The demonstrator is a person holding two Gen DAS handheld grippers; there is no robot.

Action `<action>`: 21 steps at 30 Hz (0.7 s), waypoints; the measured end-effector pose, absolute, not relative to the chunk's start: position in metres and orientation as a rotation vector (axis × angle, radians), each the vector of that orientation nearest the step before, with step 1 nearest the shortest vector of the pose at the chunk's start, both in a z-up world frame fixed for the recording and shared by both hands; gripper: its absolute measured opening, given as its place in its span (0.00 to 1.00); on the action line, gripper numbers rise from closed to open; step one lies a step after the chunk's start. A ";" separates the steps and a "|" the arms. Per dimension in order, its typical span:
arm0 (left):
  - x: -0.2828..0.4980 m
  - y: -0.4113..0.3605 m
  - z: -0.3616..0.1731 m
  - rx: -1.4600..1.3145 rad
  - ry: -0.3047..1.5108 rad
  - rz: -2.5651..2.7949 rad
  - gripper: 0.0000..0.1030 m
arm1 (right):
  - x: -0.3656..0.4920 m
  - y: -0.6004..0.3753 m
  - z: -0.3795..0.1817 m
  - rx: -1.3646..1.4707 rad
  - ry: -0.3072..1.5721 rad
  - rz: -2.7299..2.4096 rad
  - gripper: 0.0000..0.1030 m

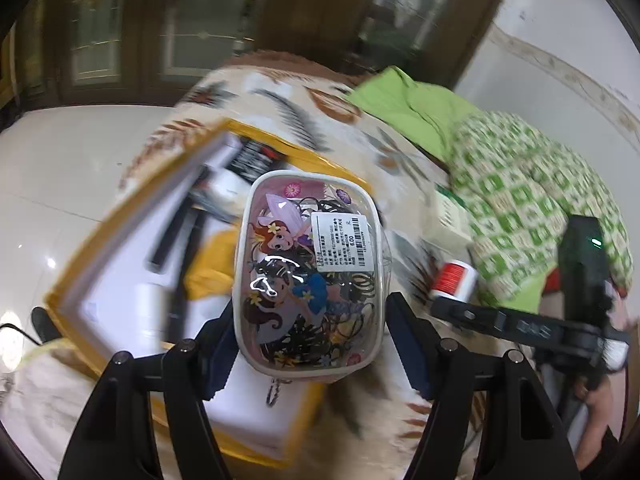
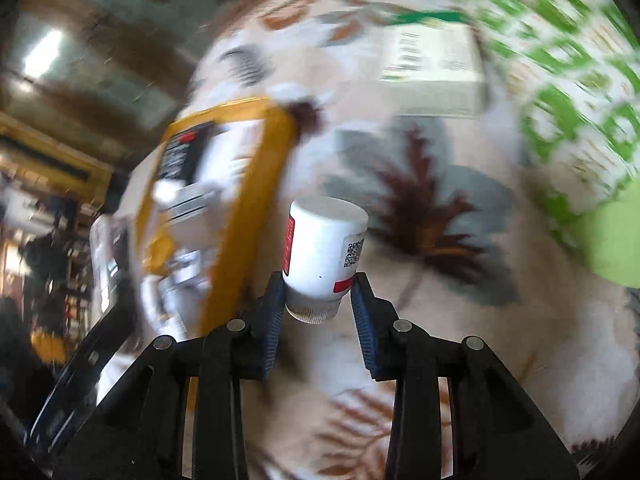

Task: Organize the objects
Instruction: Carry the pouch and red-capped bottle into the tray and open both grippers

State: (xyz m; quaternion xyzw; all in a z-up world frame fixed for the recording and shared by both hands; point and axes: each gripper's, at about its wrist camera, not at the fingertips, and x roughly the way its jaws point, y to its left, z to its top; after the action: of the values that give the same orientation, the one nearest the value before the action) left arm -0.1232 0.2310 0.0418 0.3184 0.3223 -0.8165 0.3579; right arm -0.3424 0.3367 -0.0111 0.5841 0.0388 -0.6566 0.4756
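Note:
My left gripper (image 1: 310, 334) is shut on a clear cartoon-printed pouch (image 1: 308, 268) full of black hair ties, held above the yellow-rimmed white box (image 1: 92, 248). The box holds a black-labelled package (image 1: 250, 160) and dark pens. My right gripper (image 2: 318, 300) is shut on a white pill bottle (image 2: 322, 248) with a red label, held above the leaf-patterned blanket, just right of the box's yellow rim (image 2: 256, 184). The bottle (image 1: 454, 276) and the right gripper also show at the right of the left wrist view.
A leaf-patterned blanket (image 2: 432, 208) covers the bed. A white and green carton (image 2: 434, 68) lies at the back. A green checked quilt (image 1: 532, 208) and a plain green cloth (image 1: 404, 100) lie on the right. White floor tiles (image 1: 48, 168) are at the left.

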 end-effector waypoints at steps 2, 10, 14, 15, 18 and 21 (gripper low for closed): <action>-0.108 0.219 0.044 0.798 0.818 -2.075 0.68 | -0.330 0.329 0.000 1.390 0.119 -1.585 0.32; -0.058 0.172 0.027 0.757 0.930 -1.982 0.68 | -0.306 0.287 0.014 1.327 0.179 -1.533 0.32; -0.053 0.159 0.024 0.781 0.937 -1.979 0.68 | -0.304 0.262 0.012 1.329 0.202 -1.528 0.32; -0.052 0.156 0.022 0.796 0.936 -1.977 0.68 | -0.305 0.257 0.013 1.321 0.213 -1.533 0.32; -0.054 0.147 0.014 0.839 0.975 -1.992 0.68 | -0.312 0.240 0.012 1.317 0.224 -1.545 0.32; -0.057 0.138 0.008 0.848 1.011 -1.998 0.68 | -0.324 0.225 0.008 1.343 0.210 -1.533 0.32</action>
State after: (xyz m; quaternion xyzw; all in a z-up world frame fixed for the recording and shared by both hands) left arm -0.0567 0.1377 0.0078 0.3299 0.3929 -0.7769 0.3651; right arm -0.3239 0.2249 0.0082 0.5602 0.0877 -0.6391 0.5197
